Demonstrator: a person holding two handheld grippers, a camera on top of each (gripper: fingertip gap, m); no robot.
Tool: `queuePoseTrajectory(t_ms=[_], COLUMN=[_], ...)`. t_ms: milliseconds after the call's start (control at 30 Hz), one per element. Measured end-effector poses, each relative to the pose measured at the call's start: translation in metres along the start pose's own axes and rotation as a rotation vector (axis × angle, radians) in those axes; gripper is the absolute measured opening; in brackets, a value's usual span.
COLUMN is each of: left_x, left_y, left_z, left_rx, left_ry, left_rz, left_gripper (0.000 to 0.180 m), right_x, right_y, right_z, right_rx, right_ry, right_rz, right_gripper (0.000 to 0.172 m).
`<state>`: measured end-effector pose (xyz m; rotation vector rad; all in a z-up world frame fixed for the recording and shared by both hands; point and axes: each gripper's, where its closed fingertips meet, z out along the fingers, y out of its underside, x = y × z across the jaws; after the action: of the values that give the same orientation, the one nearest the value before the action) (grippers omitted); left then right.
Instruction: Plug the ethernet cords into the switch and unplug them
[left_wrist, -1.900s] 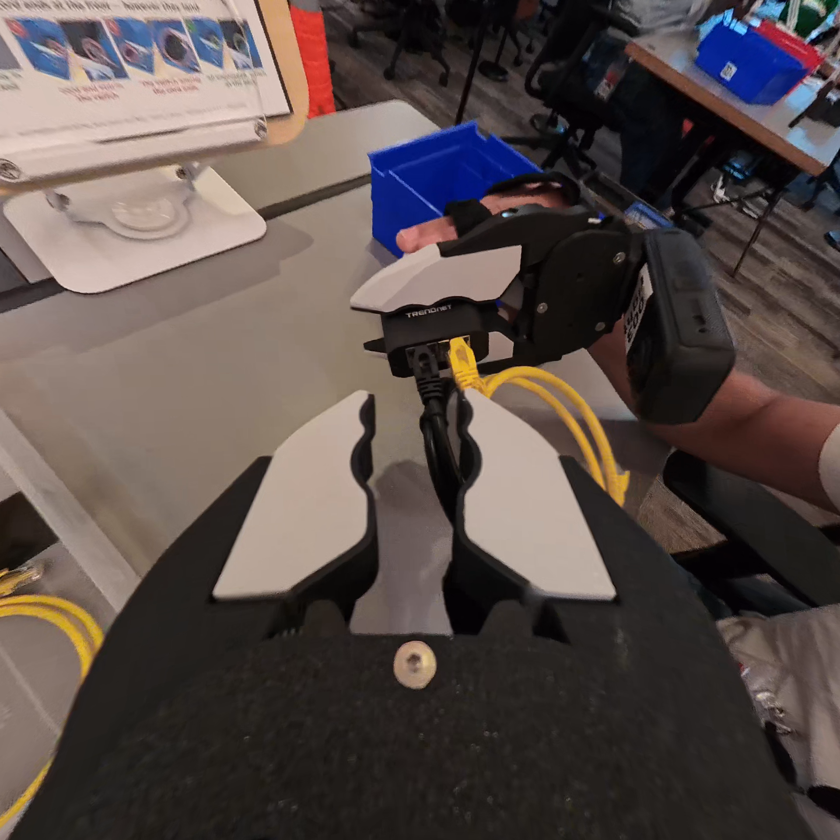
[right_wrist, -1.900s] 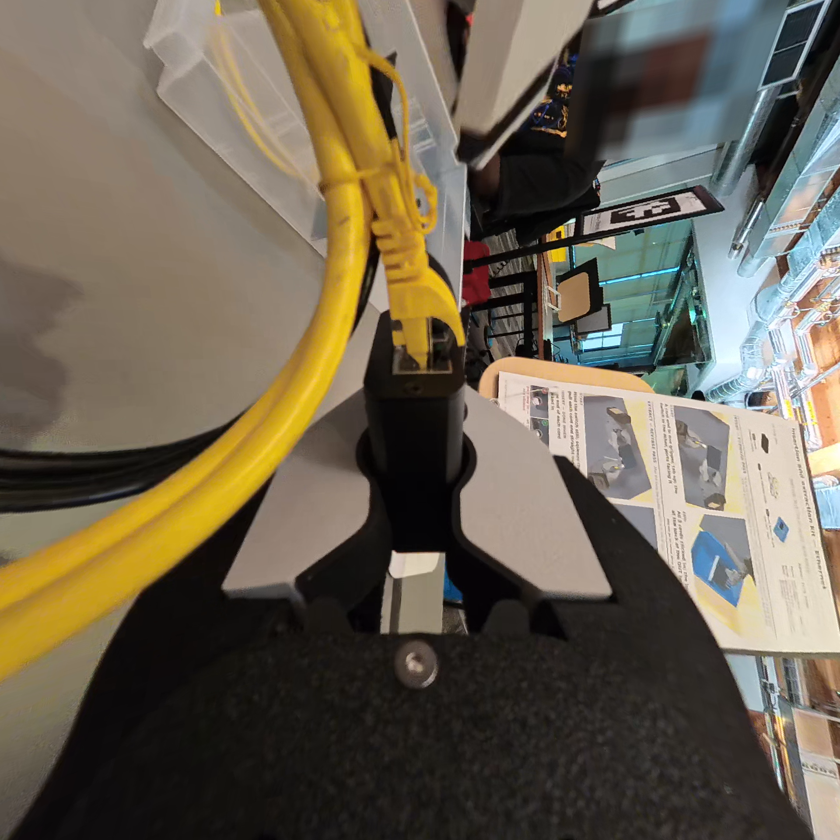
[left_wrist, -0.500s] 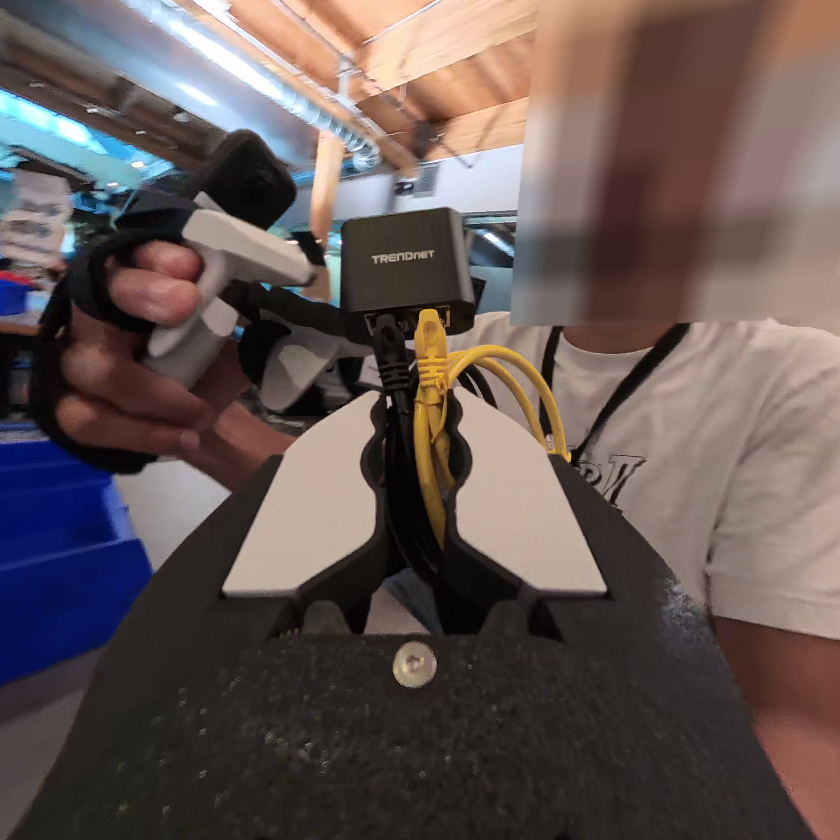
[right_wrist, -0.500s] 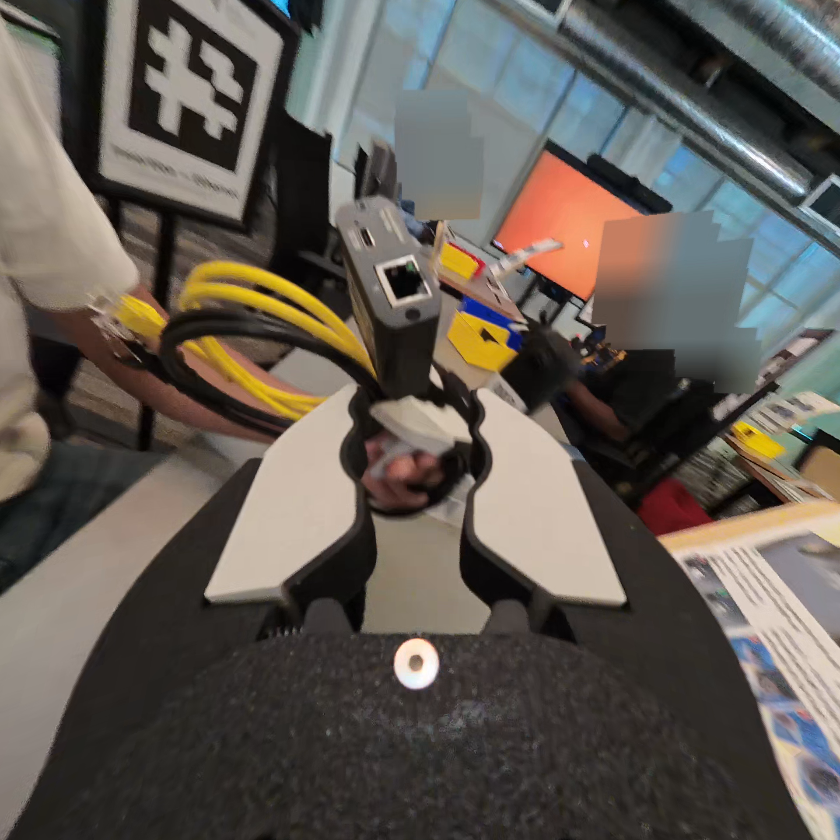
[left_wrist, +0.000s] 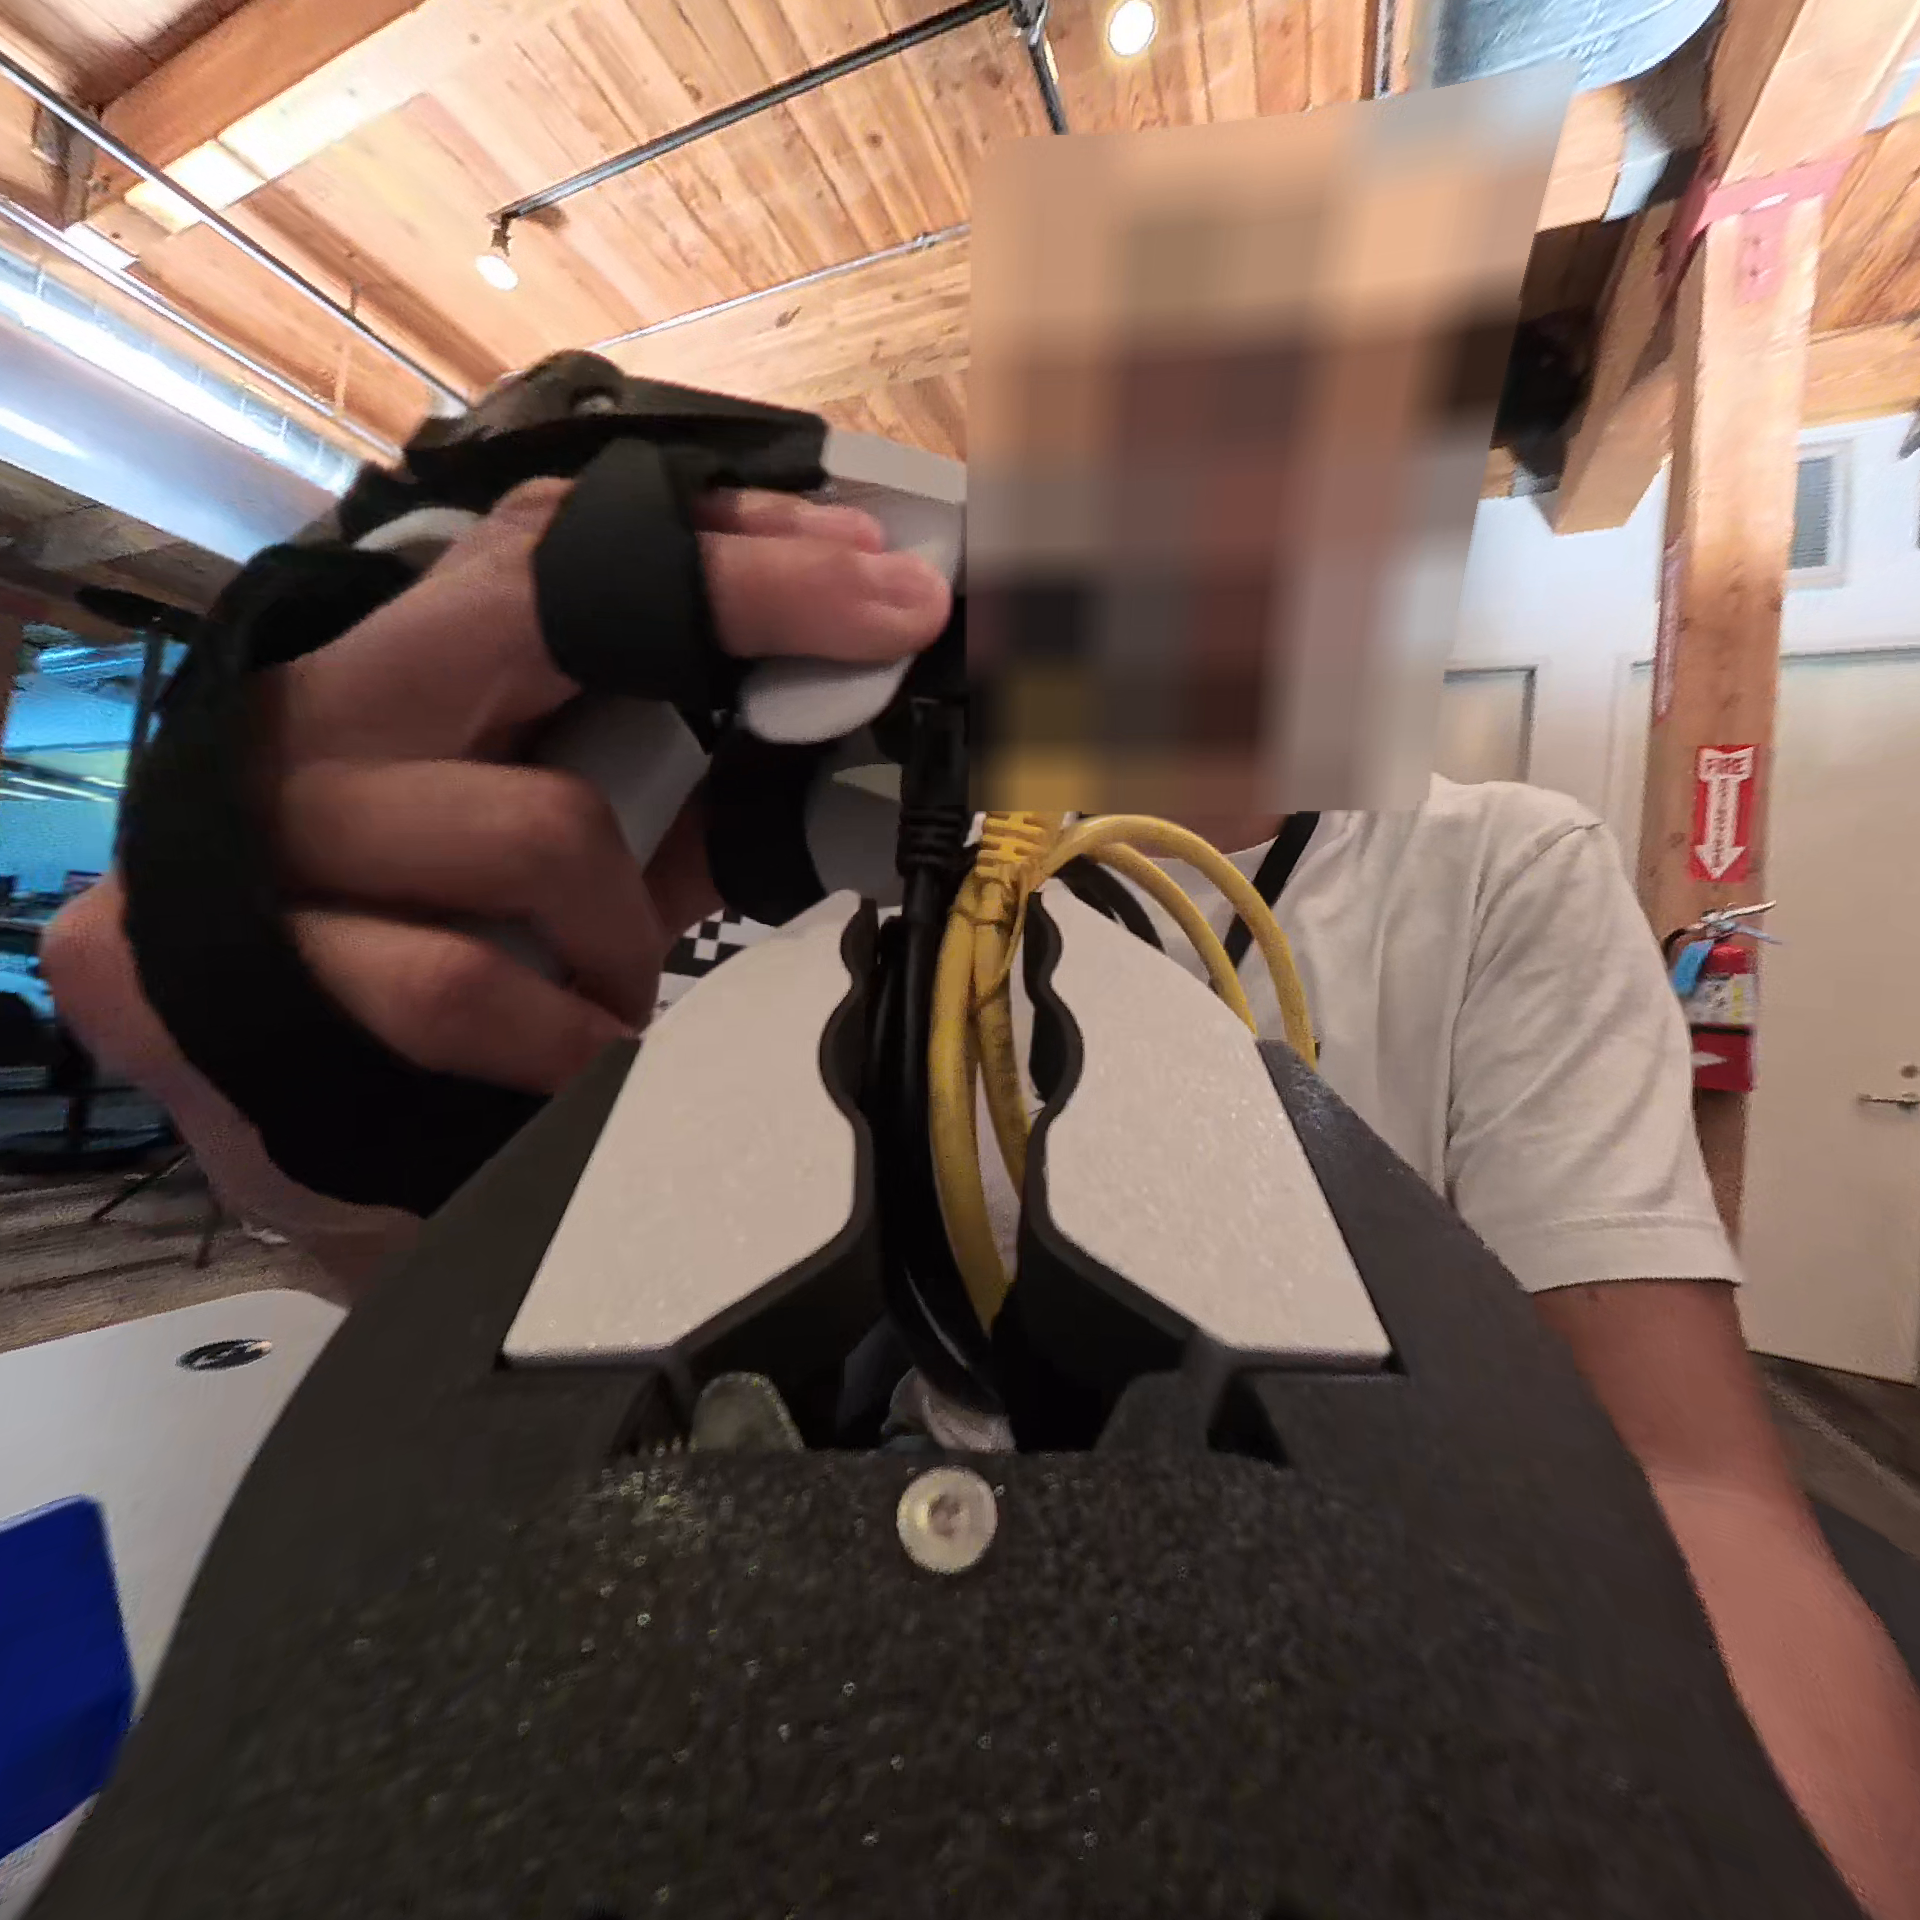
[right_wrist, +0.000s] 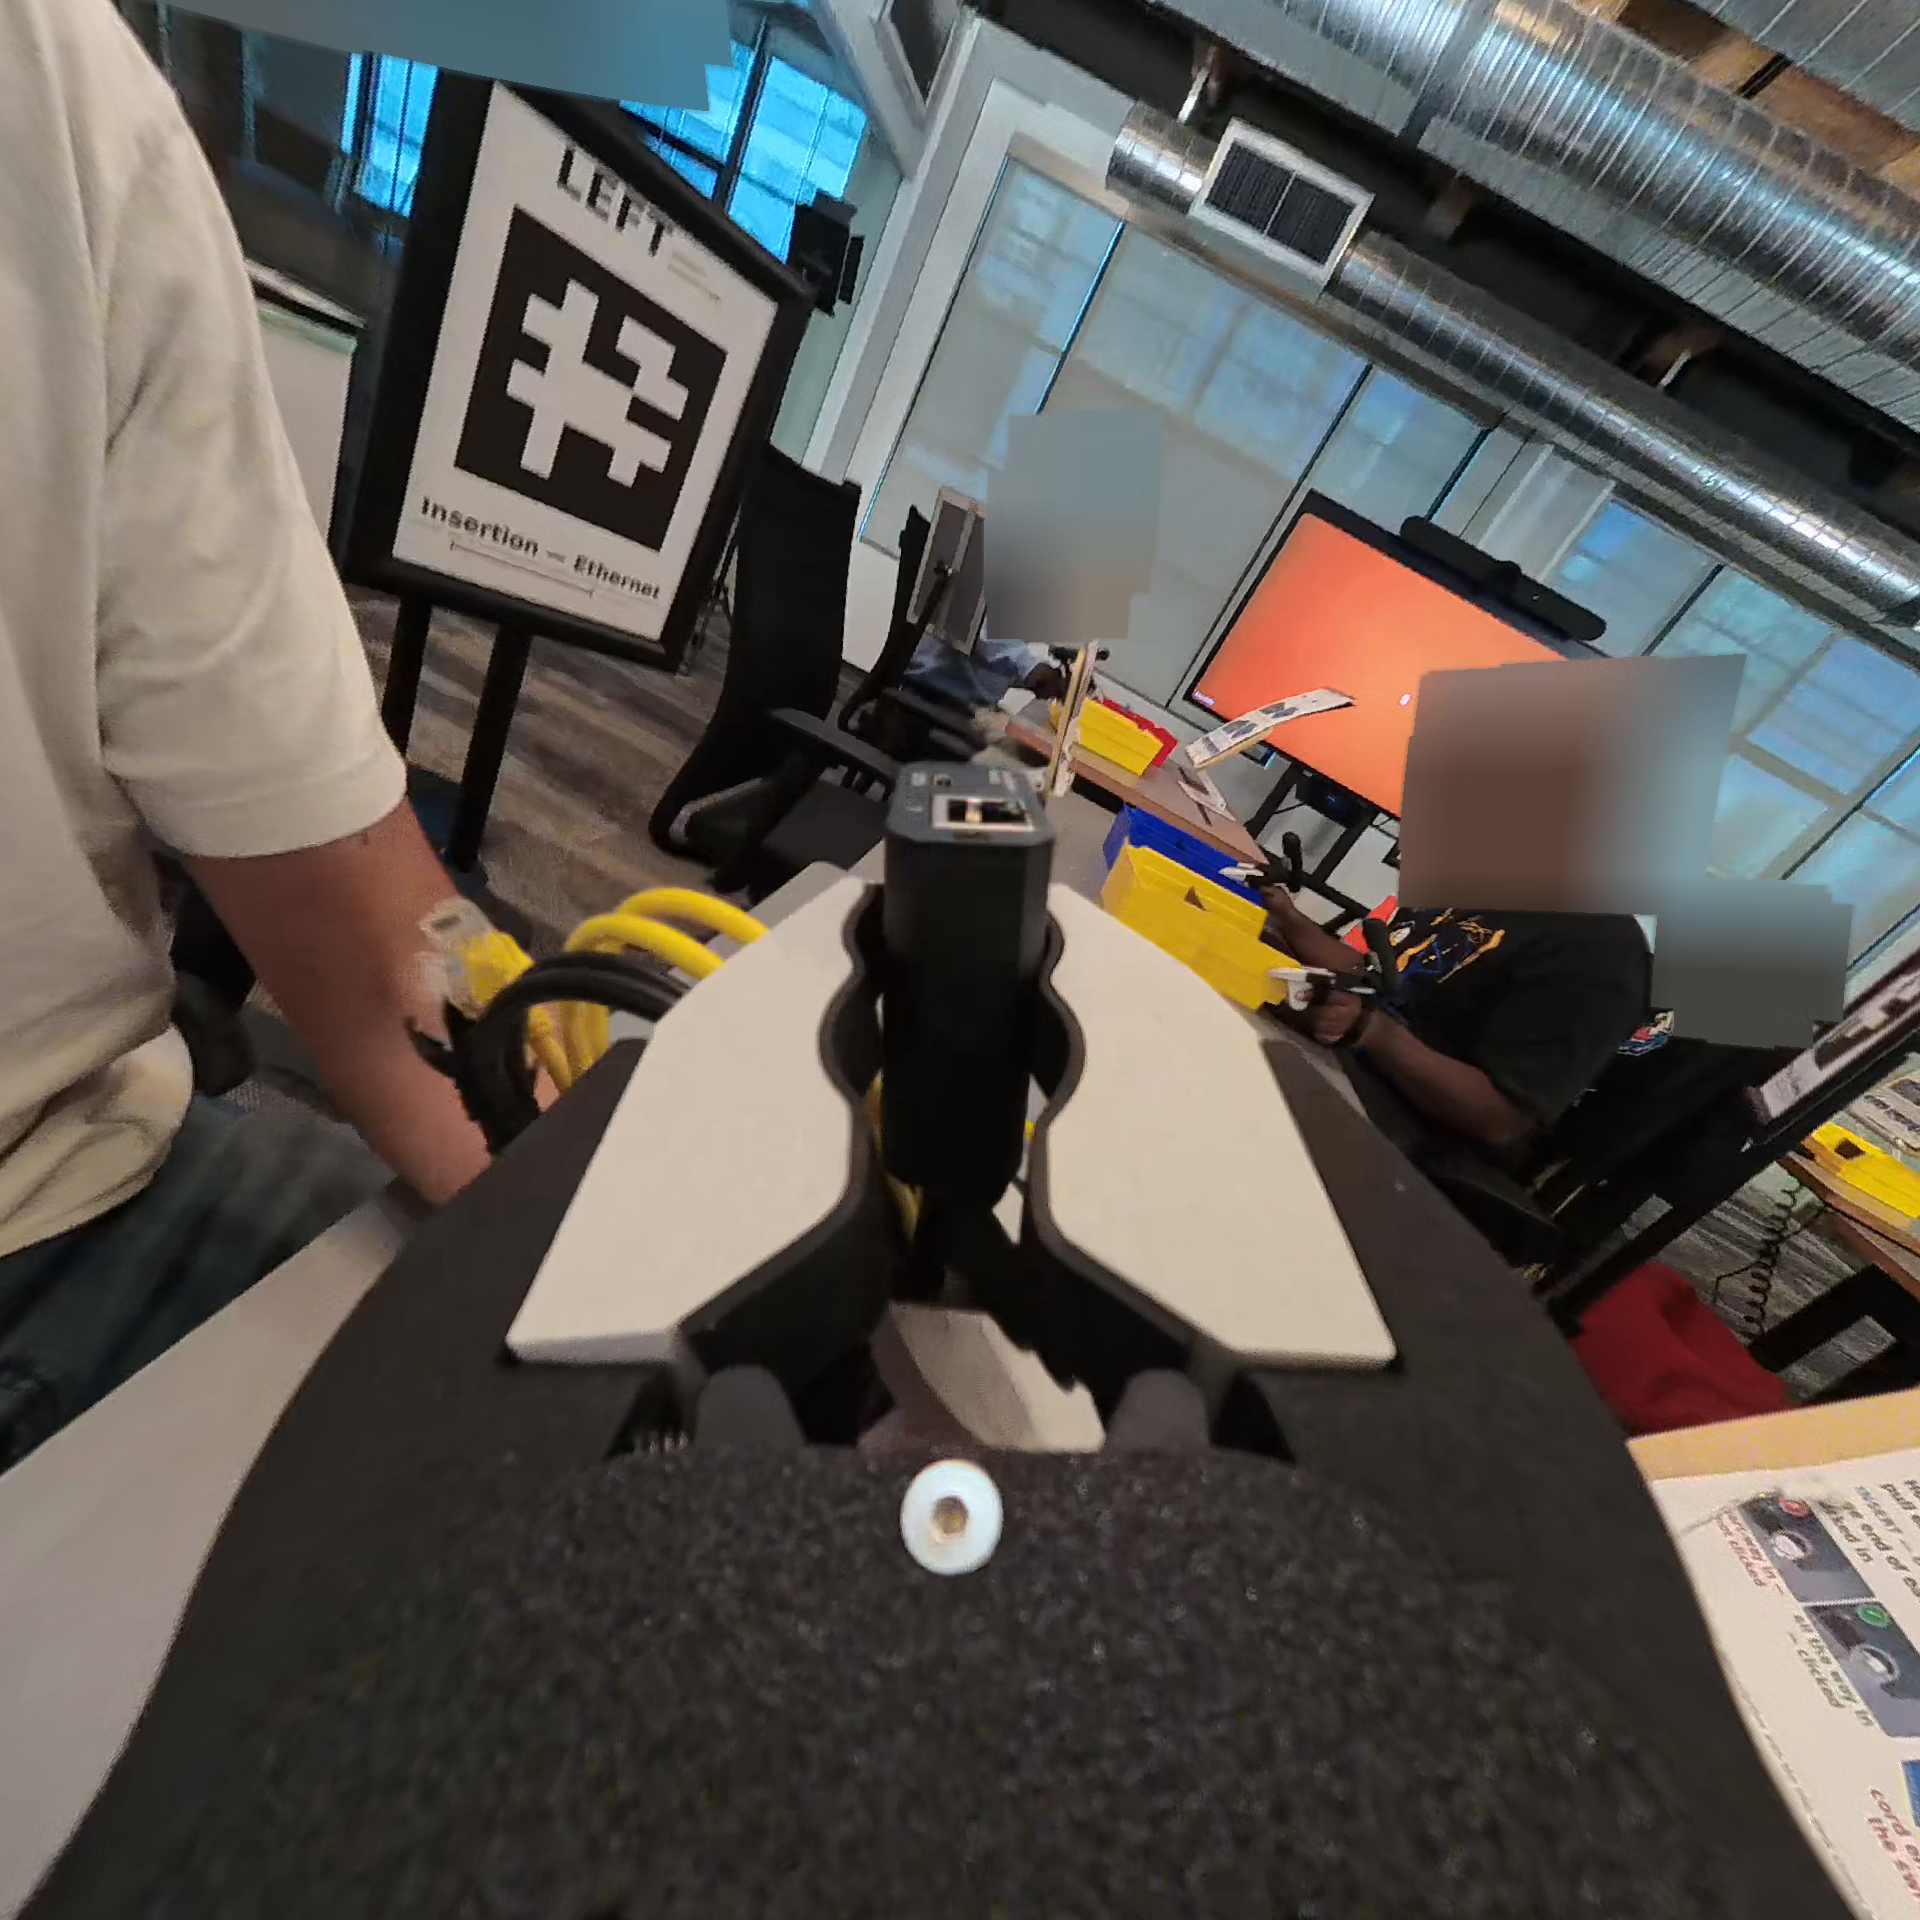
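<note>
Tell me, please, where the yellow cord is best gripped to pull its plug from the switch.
Probably on the ribbed yellow boot behind the plug, approached from the cable side along its length: it is stiff there, while the yellow cord below loops slackly.

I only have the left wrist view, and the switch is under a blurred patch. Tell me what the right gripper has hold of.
Observer: The right gripper is shut on the black switch, both pads against its sides.
Operator: Report the switch's far end.
Observer: One port faces away from the camera with nothing plugged into it.
Operator: Now find the yellow cord's loose end.
Observer: A clear-tipped yellow plug hangs free beside the person's forearm, next to yellow and black coils.
</note>
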<state>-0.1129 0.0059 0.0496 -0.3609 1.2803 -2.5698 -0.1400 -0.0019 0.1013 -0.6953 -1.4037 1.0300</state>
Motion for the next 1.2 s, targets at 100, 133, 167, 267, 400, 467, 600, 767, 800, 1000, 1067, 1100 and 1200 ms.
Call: queuePoseTrajectory(t_ms=[100, 133, 167, 267, 400, 467, 600, 767, 800, 1000, 1067, 1100, 1200], left_x=[-0.001, -0.002, -0.003, -0.007, -0.007, -0.003, 0.016, 0.068, 0.084, 0.195, 0.231, 0.246, 0.261], left_y=[0.001, 0.0, -0.001, -0.005, -0.038, -0.051, -0.068, -0.062, -0.056, -0.029, -0.018, -0.014, 0.003], left_z=[-0.005, -0.006, -0.007, -0.017, -0.054, -0.066, -0.072, -0.09, -0.095, -0.178, -0.218, -0.237, -0.273], left_rx=[0.005, -0.004, -0.009, 0.002, 0.205, 0.225, 0.127, -0.136, -0.205, -0.576, -0.706, -0.749, -0.736], left_ry=[-0.022, -0.049, -0.073, -0.195, -0.37, -0.502, -0.764, -1.173, -1.246, -1.859, -2.078, -2.174, -2.293], left_rz=[-0.012, -0.014, -0.02, -0.046, -0.172, -0.138, -0.074, 0.011, 0.018, 0.017, -0.064, -0.116, -0.287], left_gripper=[0.027, 0.027, 0.027, 0.03, 0.046, 0.045, 0.049, 0.04, 0.04, 0.042, 0.041, 0.041, 0.039], right_x=[-0.001, -0.001, -0.001, 0.001, 0.003, 0.007, 0.022, 0.035, 0.035, 0.029, 0.029, 0.029, 0.027], right_y=[0.008, 0.009, 0.01, 0.012, 0.011, 0.016, 0.034, 0.067, 0.073, 0.094, 0.099, 0.102, 0.113], right_z=[0.004, 0.004, 0.004, 0.006, 0.003, -0.001, -0.012, -0.017, -0.016, -0.008, -0.007, -0.006, -0.005], right_rx=[-0.097, -0.117, -0.128, -0.198, -0.291, -0.339, -0.427, -0.543, -0.562, -0.617, -0.631, -0.638, -0.663], right_ry=[0.011, 0.02, 0.039, 0.079, 0.109, 0.13, 0.199, 0.237, 0.233, 0.183, 0.171, 0.167, 0.147], right_rz=[-0.035, -0.057, -0.09, -0.161, -0.247, -0.275, -0.337, -0.433, -0.435, -0.43, -0.419, -0.416, -0.402], right_gripper=[0.025, 0.025, 0.024, 0.025, 0.025, 0.025, 0.025, 0.024, 0.024, 0.024, 0.024, 0.024, 0.024])
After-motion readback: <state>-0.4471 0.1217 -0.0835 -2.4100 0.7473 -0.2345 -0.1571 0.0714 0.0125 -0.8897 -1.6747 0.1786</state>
